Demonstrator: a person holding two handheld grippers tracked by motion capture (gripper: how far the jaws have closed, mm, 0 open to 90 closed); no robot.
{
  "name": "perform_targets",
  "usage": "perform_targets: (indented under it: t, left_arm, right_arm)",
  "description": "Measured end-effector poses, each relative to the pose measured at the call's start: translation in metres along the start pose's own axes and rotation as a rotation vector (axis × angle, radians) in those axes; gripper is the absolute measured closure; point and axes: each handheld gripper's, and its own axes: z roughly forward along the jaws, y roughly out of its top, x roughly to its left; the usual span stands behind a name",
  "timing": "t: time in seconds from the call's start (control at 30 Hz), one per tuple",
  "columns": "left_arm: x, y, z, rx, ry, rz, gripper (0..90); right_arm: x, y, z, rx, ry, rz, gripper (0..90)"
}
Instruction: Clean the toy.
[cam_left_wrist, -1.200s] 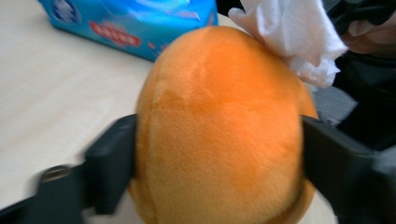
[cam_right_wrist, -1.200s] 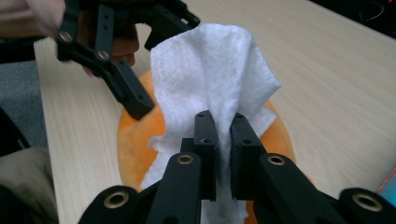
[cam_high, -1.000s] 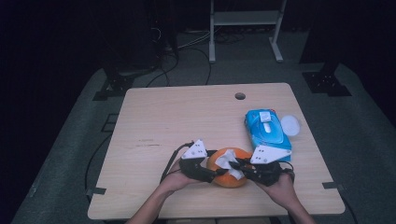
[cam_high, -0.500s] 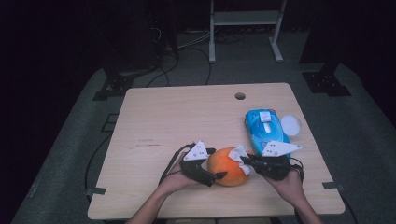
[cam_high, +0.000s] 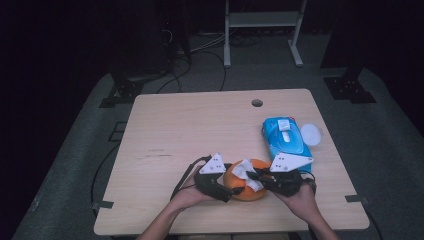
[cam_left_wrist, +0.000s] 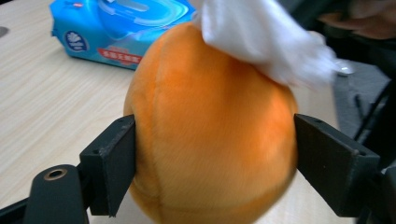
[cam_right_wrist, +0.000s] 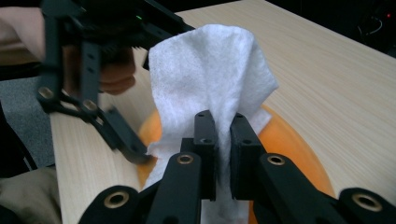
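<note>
An orange plush ball (cam_high: 240, 189) rests on the wooden table (cam_high: 200, 130) near its front edge. My left gripper (cam_high: 227, 190) comes at it from the left. In the left gripper view its jaws have just been closing and now press both sides of the ball (cam_left_wrist: 210, 140). My right gripper (cam_high: 255, 176) reaches in from the right, shut on a white wipe (cam_high: 246, 170) that lies over the ball's top. The right gripper view shows the right gripper (cam_right_wrist: 223, 140) pinching the wipe (cam_right_wrist: 210, 74) above the ball (cam_right_wrist: 289, 144).
A blue pack of wipes (cam_high: 285, 137) lies right of centre, just behind the right hand, with a white round lid (cam_high: 311, 133) beside it. A cable hole (cam_high: 257, 103) sits near the far edge. Bare table stretches to the left and back.
The right gripper drew back to the right with the wipe, then returned a little toward the ball. The wipe has shifted across the ball's top. The left hand stayed in place.
</note>
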Motion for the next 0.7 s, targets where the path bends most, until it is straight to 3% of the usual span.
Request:
perform_targets:
  t: [0.07,0.17,0.2,0.27,0.3,0.4,0.5,0.53,0.57,0.6,0.7]
  left_arm:
    - [0.0,0.0,-0.001,0.004,-0.016,0.014,19.2]
    - [-0.002,0.001,0.0,-0.002,0.005,0.026,23.3]
    - [-0.003,0.002,0.002,0.004,0.014,0.032,24.1]
    - [-0.005,0.001,0.003,0.022,0.024,0.055,24.6]
    - [-0.006,0.0,0.004,0.032,0.024,0.072,25.1]
    - [-0.006,0.0,0.003,0.043,0.032,0.089,26.2]
    - [-0.003,-0.002,0.003,0.042,0.033,0.089,26.3]
    - [-0.002,-0.003,0.003,0.046,0.034,0.09,26.4]
    - [-0.001,-0.004,0.003,0.04,0.032,0.079,26.4]
    - [0.001,-0.005,0.003,0.035,0.03,0.067,25.9]
    - [0.006,-0.005,0.002,0.018,0.002,0.027,20.8]
  right_arm:
    - [-0.005,-0.004,-0.003,-0.001,-0.006,0.023,82.3]
    - [-0.009,-0.006,-0.007,-0.011,-0.014,0.047,82.4]
    - [0.0,-0.002,-0.006,-0.001,-0.042,0.009,82.4]
    - [0.005,0.0,-0.004,0.0,-0.037,-0.011,82.4]
    - [0.016,0.004,0.002,0.003,-0.002,-0.043,82.4]
    - [0.024,0.009,0.008,0.023,-0.025,-0.087,82.5]
    - [0.017,0.009,0.006,0.015,-0.04,-0.065,82.4]
    - [0.003,0.007,-0.002,0.014,-0.097,-0.029,82.4]
    - [0.003,0.007,-0.002,0.014,-0.097,-0.029,82.4]
    - [-0.012,0.0,-0.008,0.033,-0.124,0.015,82.3]
    - [-0.02,-0.007,-0.01,0.041,-0.123,0.046,82.3]
